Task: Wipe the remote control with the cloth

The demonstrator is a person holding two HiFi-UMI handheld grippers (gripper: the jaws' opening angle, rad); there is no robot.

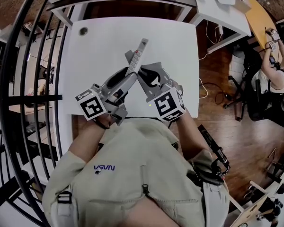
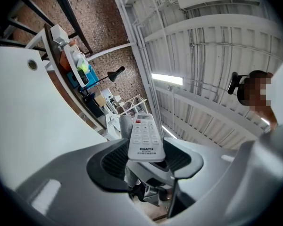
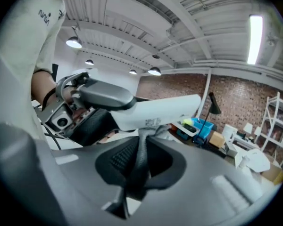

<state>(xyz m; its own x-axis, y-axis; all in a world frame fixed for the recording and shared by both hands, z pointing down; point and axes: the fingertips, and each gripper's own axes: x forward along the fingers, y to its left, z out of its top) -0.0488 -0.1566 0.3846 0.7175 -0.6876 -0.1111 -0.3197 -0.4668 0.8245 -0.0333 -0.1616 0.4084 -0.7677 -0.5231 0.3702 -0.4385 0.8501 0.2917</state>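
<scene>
My left gripper is shut on the lower end of a white remote control, which sticks out over the white table. In the left gripper view the remote lies button side up between the jaws of that gripper. My right gripper is shut on a grey cloth just right of the left gripper. Seen from the right gripper, the pinched cloth reaches up to the remote's plain back and touches it near the left gripper. Part of the cloth shows behind the remote.
A round cable hole sits at the table's far left corner. A black railing runs along the left. Other desks stand beyond the table, one with a shelf of small items. A seated person is at the far right.
</scene>
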